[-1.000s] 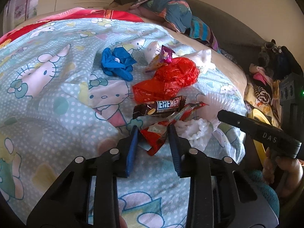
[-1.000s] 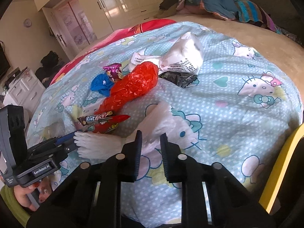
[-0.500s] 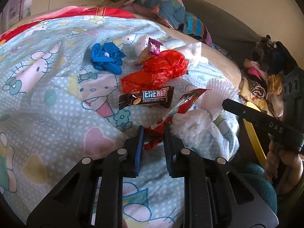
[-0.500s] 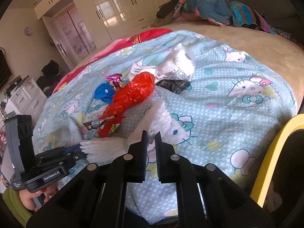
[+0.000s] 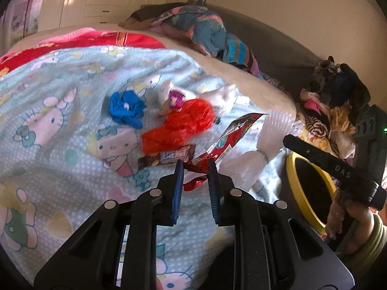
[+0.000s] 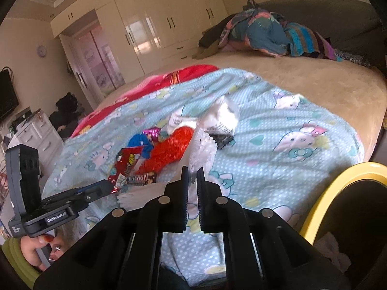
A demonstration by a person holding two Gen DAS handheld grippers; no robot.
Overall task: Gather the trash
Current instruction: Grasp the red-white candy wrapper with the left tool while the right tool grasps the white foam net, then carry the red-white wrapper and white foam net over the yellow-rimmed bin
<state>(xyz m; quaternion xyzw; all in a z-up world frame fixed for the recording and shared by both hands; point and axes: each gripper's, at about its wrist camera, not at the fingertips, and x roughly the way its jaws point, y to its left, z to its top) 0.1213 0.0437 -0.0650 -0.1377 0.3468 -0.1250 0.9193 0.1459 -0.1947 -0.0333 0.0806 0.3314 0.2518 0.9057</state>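
Cartoon-print bedspread [image 5: 60,145], probably a bedroom.

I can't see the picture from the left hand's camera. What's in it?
The left gripper has its jaws shut on a red snack wrapper, lifted off a cartoon-cat blanket strewn with more trash.

The bed sheet [image 5: 60,149] is soft matt cotton-like cloth, dotted and printed with cartoon cats. On it, the red bag [image 5: 183,125] is thin crinkled glossy plastic; just below it the chocolate bar wrapper [image 5: 167,158] is shiny foil-like film. The red snack wrapper [image 5: 229,137] beside it gleams, metallic inside. The white paper cup liner [image 6: 203,145] is pleated and matt. Behind the sheet, wardrobe doors [image 6: 154,29] are high-gloss.
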